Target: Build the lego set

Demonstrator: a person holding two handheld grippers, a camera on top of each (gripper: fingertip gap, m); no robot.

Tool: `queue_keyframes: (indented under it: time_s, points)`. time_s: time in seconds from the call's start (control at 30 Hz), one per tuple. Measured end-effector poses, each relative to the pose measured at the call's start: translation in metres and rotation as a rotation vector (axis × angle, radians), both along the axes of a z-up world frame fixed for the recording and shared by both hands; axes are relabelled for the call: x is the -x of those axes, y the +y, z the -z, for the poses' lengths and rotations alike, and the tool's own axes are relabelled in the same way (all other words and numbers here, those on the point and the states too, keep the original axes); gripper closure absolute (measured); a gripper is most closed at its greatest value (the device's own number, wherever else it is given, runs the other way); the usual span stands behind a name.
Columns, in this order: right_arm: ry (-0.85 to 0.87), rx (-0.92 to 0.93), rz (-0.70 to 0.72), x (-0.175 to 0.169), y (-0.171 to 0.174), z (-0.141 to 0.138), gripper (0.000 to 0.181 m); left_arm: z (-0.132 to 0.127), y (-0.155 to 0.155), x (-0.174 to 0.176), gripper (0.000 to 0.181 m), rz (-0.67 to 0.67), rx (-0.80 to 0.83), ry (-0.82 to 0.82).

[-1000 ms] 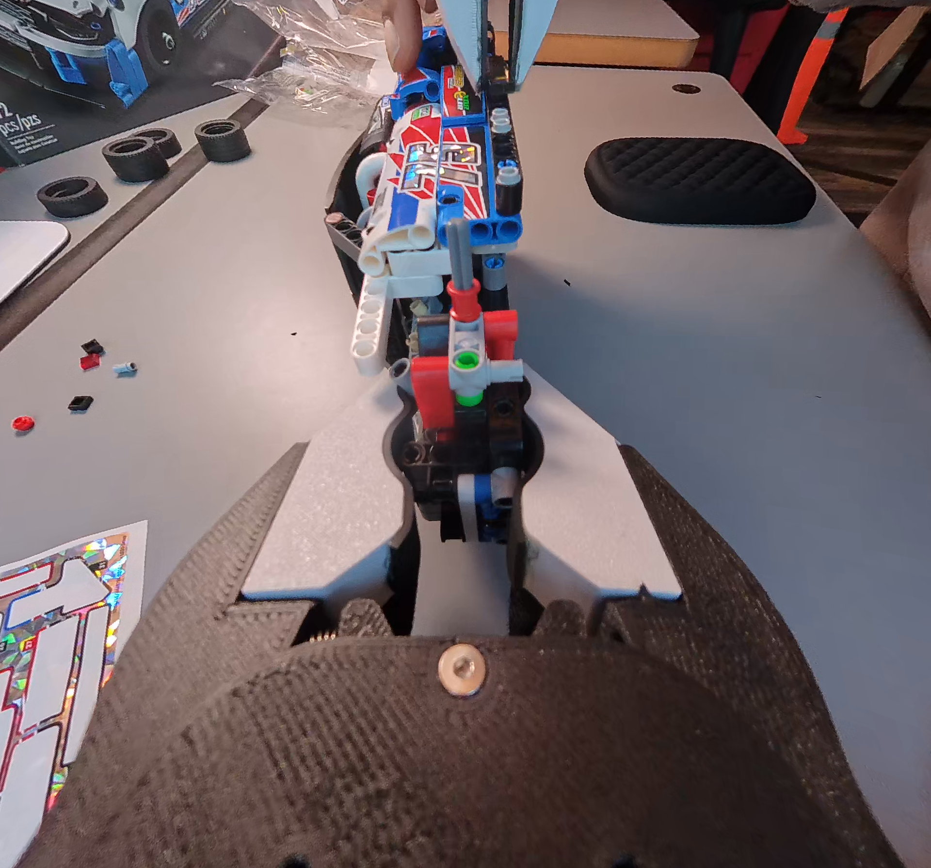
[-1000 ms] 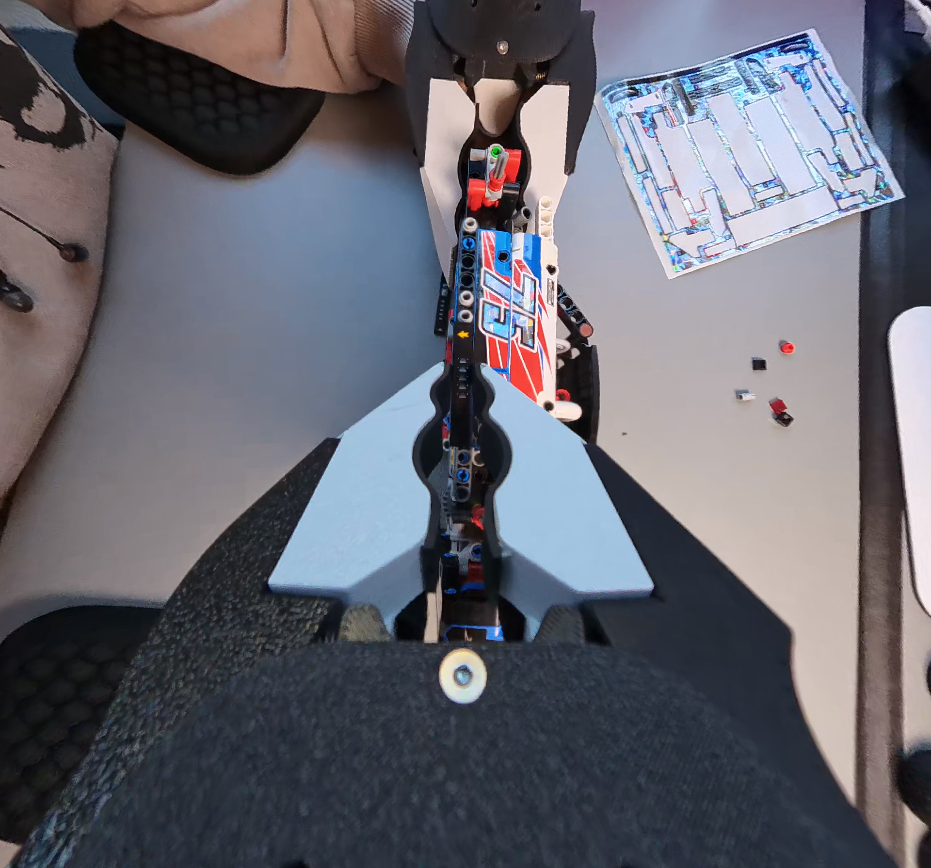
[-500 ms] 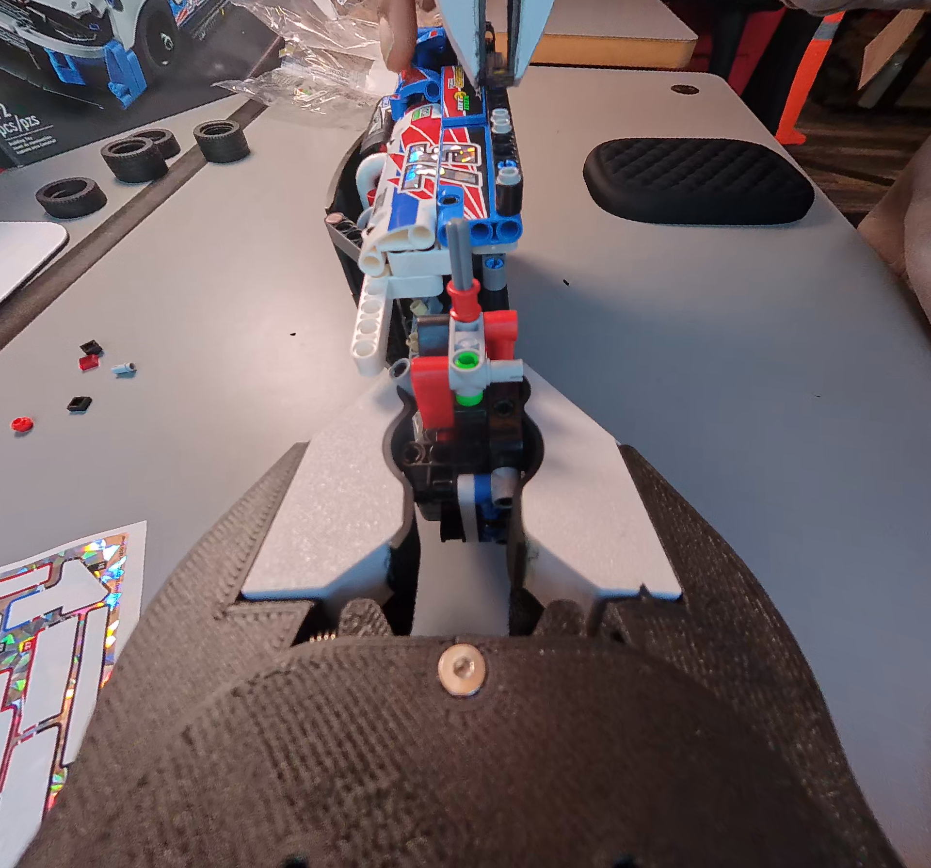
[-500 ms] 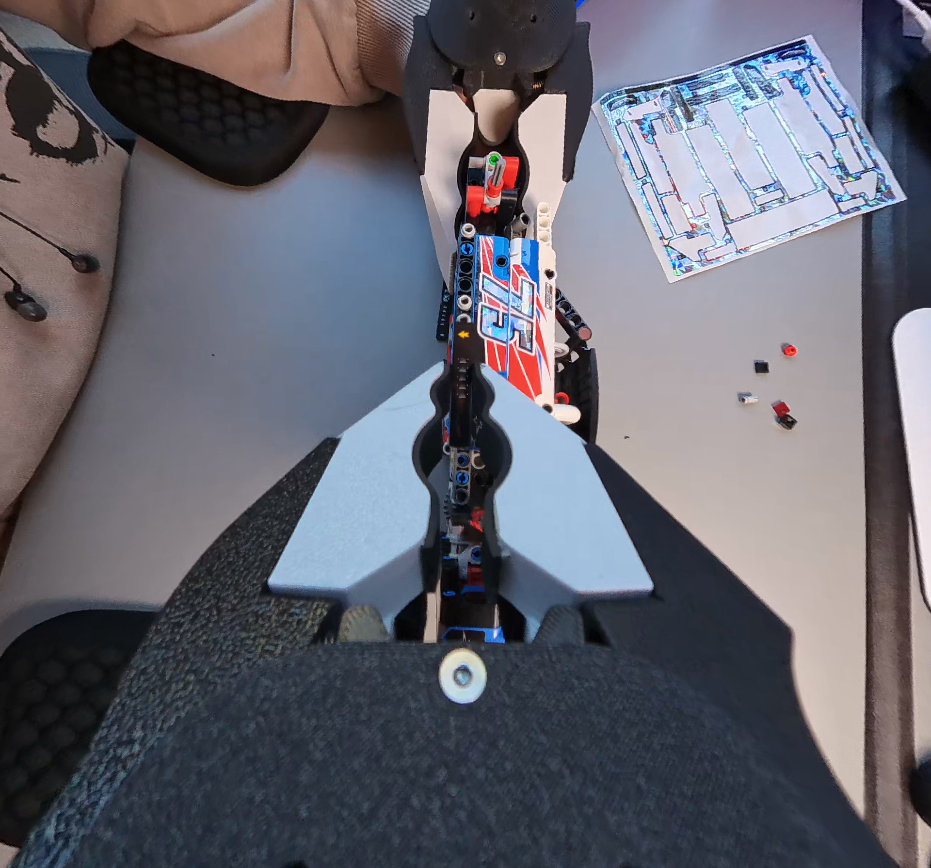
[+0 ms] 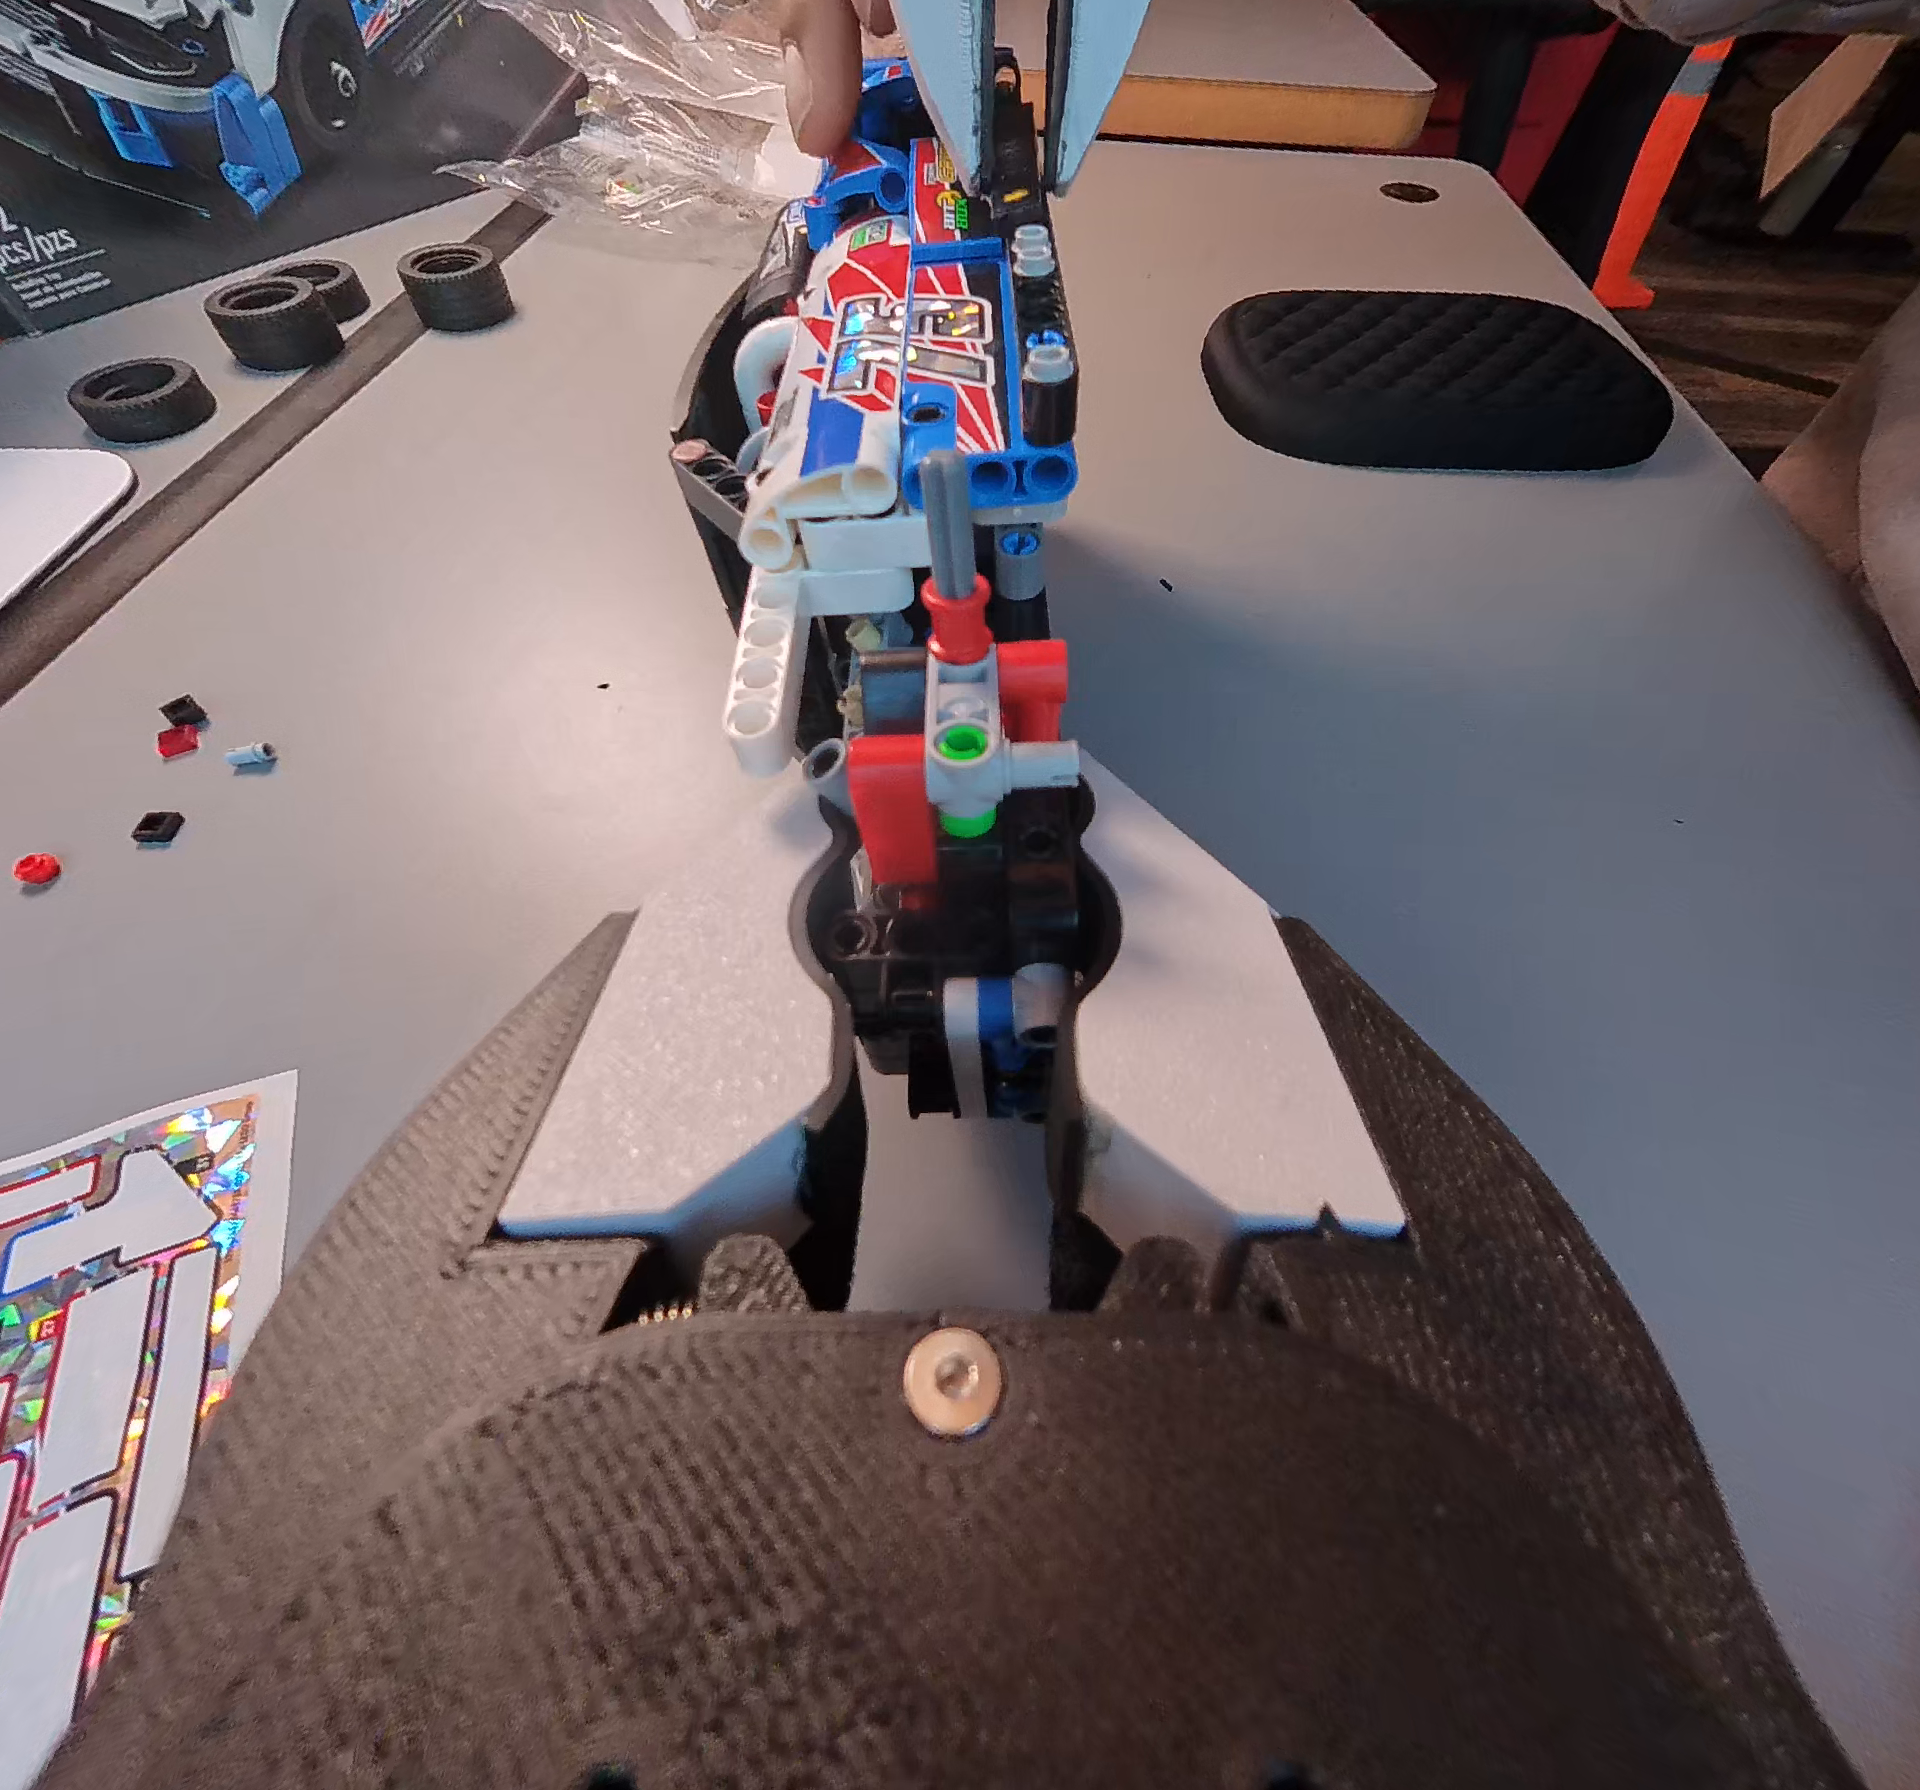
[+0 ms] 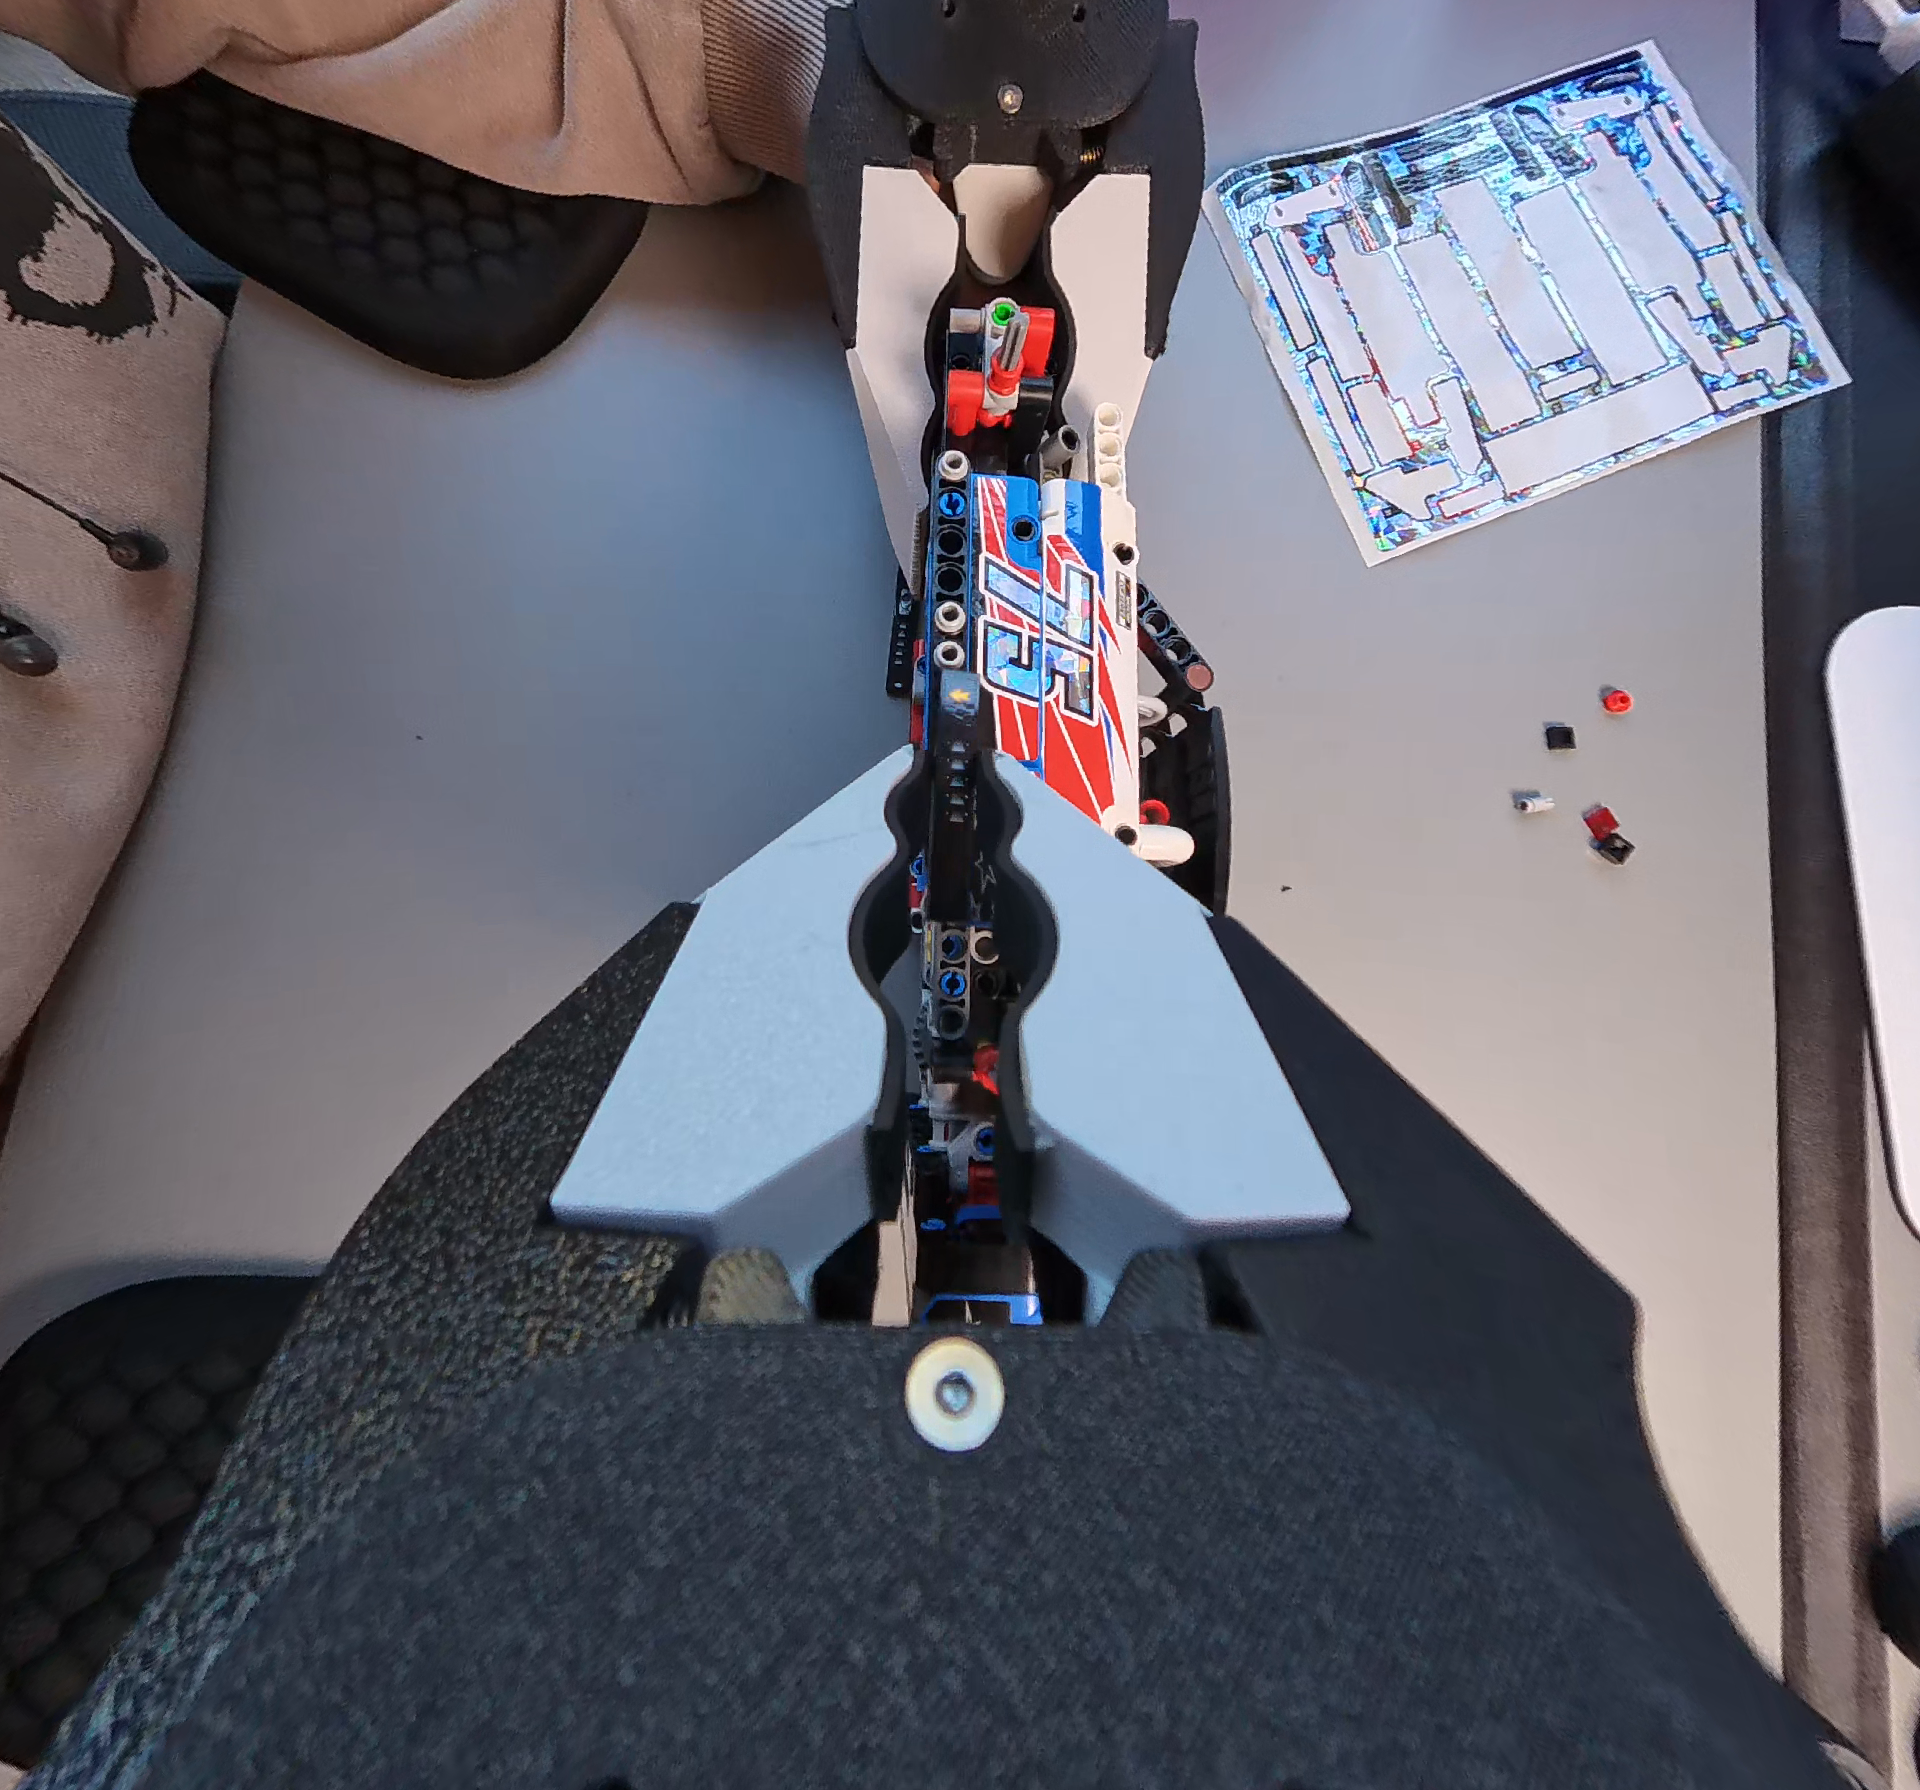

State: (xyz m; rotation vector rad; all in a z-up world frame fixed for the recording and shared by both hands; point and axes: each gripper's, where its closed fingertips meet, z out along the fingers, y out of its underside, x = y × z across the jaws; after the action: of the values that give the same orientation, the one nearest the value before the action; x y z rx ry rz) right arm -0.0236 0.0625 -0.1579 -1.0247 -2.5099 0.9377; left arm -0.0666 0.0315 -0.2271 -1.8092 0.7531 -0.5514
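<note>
A part-built lego car (image 5: 914,358), blue, white and red with a shiny numbered side panel facing up, is held lengthwise between both grippers over the grey table (image 5: 1455,805). My left gripper (image 5: 956,867) is shut on its near black end, just behind a red, grey and green axle assembly (image 5: 961,753). My right gripper (image 5: 1018,109) is shut on the far end, with a person's finger (image 5: 821,47) beside it. In the right wrist view my right gripper (image 6: 956,795) clamps the black beam of the car (image 6: 1039,639), and the left gripper (image 6: 997,369) holds the opposite end.
Three loose black tyres (image 5: 270,322) and the set's box (image 5: 208,26) lie at the far left, with clear plastic bags (image 5: 644,78). Small loose pieces (image 5: 177,732) and a shiny sticker sheet (image 5: 104,1325) lie on the left. A black pad (image 5: 1434,379) lies on the right. Spacing between my two grippers at the tips: around 10 cm.
Almost nothing: both grippers keep their hold on the car, and the right wrist view only wobbles slightly.
</note>
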Motion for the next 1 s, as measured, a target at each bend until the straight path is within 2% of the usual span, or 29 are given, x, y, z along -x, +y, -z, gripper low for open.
queue_keyframes:
  time_s: [0.57, 0.77, 0.87, 0.93, 1.0]
  points:
    - [-0.007, 0.048, 0.038, 0.002, 0.004, -0.011, 0.17, 0.0, 0.0, 0.001, 0.148, 0.002, 0.01, -0.015]
    - [-0.031, 0.001, 0.028, -0.002, 0.007, -0.001, 0.169, 0.0, 0.0, 0.001, 0.148, 0.003, 0.01, -0.013]
    - [-0.032, -0.009, 0.009, -0.002, 0.005, 0.002, 0.175, 0.0, 0.0, 0.001, 0.148, 0.004, 0.011, -0.014]
    - [-0.047, 0.02, 0.007, -0.002, 0.003, 0.001, 0.177, 0.0, 0.0, 0.001, 0.148, 0.006, 0.012, -0.013]
    - [-0.062, 0.141, 0.011, -0.003, -0.002, -0.009, 0.177, 0.0, -0.001, 0.0, 0.148, 0.008, 0.014, -0.013]
